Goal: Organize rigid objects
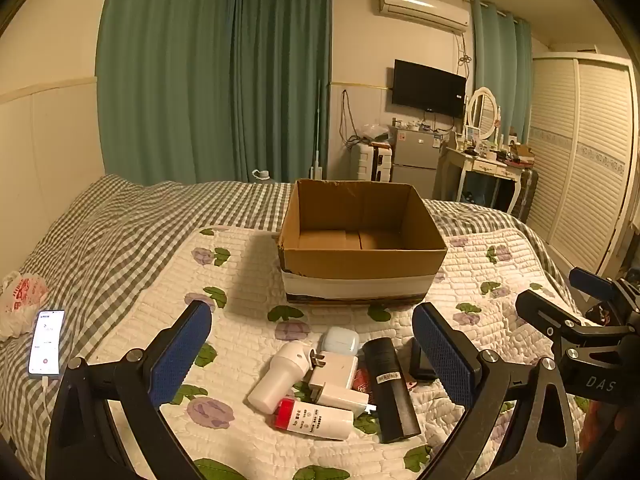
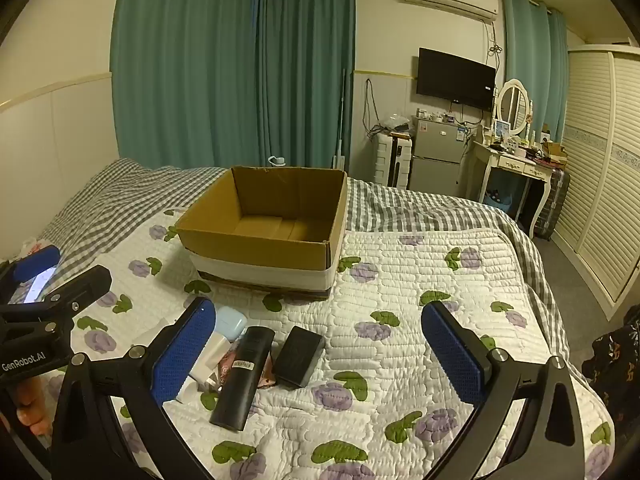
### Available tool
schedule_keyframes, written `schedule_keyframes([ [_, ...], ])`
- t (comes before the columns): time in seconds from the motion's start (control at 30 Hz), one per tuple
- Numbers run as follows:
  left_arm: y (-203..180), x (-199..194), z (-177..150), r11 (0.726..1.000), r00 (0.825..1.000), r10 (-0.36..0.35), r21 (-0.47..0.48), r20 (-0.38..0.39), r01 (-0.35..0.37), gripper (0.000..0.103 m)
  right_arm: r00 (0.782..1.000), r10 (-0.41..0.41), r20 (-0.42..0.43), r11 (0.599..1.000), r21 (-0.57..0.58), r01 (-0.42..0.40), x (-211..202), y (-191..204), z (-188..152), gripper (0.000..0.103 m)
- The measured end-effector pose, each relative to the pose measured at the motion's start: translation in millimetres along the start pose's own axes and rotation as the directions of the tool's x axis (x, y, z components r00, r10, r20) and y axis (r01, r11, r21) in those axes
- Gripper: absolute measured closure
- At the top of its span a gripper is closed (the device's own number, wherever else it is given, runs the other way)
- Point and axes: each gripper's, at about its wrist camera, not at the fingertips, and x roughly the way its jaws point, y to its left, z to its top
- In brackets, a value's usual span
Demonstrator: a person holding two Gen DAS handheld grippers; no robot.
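An open cardboard box (image 1: 362,268) (image 2: 256,250) stands empty on the flowered quilt. In front of it lies a small heap: a white bottle-shaped device (image 1: 280,376), white chargers (image 1: 336,368), a red-capped white bottle (image 1: 316,418), a pale blue earbud case (image 1: 340,340) (image 2: 230,320), a long black bar (image 1: 390,388) (image 2: 244,376) and a small black block (image 2: 300,354). My left gripper (image 1: 316,356) is open, hanging above the heap. My right gripper (image 2: 320,354) is open too, over the black block and bare quilt to its right.
A lit phone (image 1: 46,342) on a cable and a plastic bag (image 1: 20,300) lie on the checked bedding at the left. Past the bed stand a small fridge (image 2: 436,156), a dressing table (image 2: 516,164) and a louvred wardrobe (image 2: 600,168).
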Motion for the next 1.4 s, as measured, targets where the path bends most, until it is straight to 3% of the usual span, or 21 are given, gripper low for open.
schedule_keyframes([
  [1.4, -3.4, -0.6, -0.1, 1.000, 1.000, -0.013, 0.008, 0.004, 0.013, 0.001, 1.000, -0.011, 0.002, 1.000, 0.003, 0.011, 1.9, -0.1, -0.3, 0.000],
])
